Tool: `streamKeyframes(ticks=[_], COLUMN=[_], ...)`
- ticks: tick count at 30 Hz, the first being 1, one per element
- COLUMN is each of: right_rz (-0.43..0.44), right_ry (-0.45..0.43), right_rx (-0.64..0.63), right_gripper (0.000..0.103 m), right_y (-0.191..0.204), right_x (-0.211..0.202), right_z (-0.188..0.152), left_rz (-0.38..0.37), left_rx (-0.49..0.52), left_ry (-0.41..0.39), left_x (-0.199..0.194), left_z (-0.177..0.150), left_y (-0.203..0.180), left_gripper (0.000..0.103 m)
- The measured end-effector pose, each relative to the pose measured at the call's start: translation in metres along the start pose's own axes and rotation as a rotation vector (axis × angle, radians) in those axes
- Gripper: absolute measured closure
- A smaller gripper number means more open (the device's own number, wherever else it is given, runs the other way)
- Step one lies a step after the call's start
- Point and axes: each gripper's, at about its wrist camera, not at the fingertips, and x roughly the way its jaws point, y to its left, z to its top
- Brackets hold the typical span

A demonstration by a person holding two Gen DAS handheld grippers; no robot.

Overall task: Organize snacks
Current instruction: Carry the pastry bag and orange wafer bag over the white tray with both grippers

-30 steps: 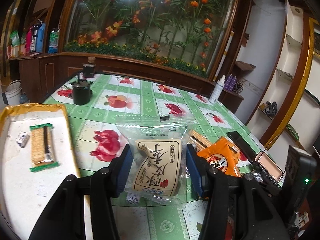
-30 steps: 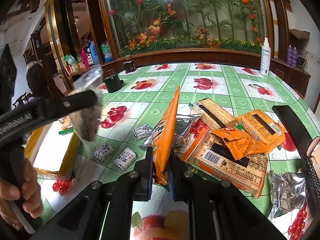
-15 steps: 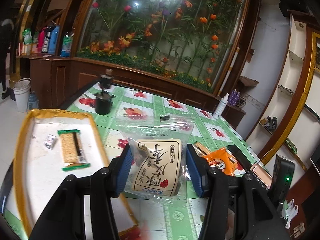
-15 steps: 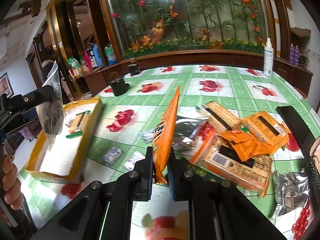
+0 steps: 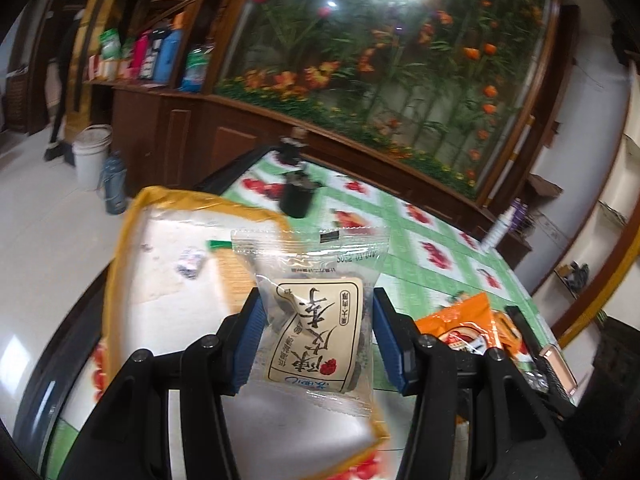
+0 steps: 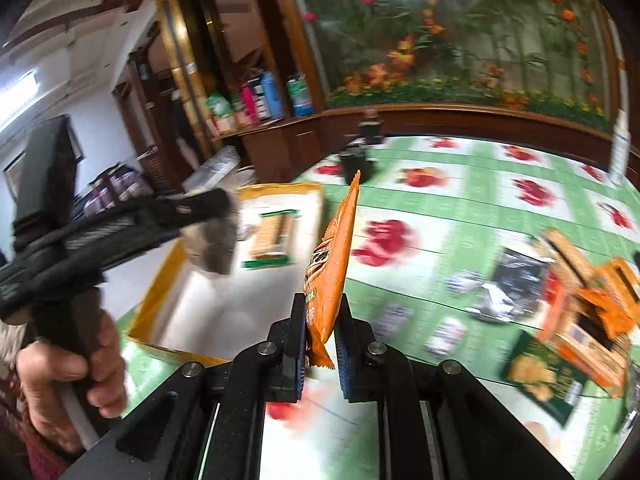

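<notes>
1. Tabletop [image 6: 472,208]: a round surface under a green-and-white checked cloth printed with red fruit. A black cup [image 5: 298,196] stands at its far side.
2. Room: behind the tabletop runs a curved wooden cabinet topped by a glass case of green plants with orange and red flowers [image 5: 384,68]. Bottles and cartons [image 5: 160,56] stand on a shelf at far left; a white bucket [image 5: 92,152] sits on the pale floor beyond the table's left edge.
3. Tray [image 5: 120,248]: a shallow white tray with a yellow rim, at the left of the tabletop. It holds a green-edged cracker pack [image 6: 272,236] and a small wrapped sweet [image 5: 190,262].
4. Left claw [image 5: 318,336]: its blue pads stand partly apart and press both sides of a clear packet [image 5: 316,320], held up over the near part of the tray. The packet has a cream label with dark characters and a red mark, and a crimped top seal.
5. Right claw [image 6: 322,340]: closed almost fully on an orange snack bag [image 6: 334,264], gripped edge-on at its lower end so that it stands upright above the tabletop, just right of the tray.
6. Loose snacks [image 6: 576,304]: orange, silver and green packs piled at the right of the tabletop, blurred.
7. A hand [image 6: 64,376] grips the left claw's handle at near left.
</notes>
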Motion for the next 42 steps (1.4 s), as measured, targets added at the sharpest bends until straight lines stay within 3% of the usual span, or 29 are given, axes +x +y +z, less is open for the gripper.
streamKeyframes(ticks=[7,19,32,42], right_rz=[0.090,0.085,0.061,0.044], right_ry=[0.052,0.157,0.153,0.139], right_rx=[-0.053,-0.138,-0.183,-0.210], right_gripper=[0.089,0.089,0.089,0.088], right_y=[0.049,0.072,0.073,0.080], right_x=[0.040,0.089,0.092,0.085], right_z=[0.003,-0.014,-0.019,-0.023], left_rz=[0.086,0.133,0.191,0.237], left_rx=[-0.053,-0.051,-0.022,0.013], left_ry=[0.017,0.062,0.054,0.106], left_x=[0.005,0.029,0.033,0.041], left_z=[-0.001,-0.007,-0.012,-0.013], left_y=[0.040,0.051,0.048,0.043], left_gripper=[0.051,0.051,0.051,0.051])
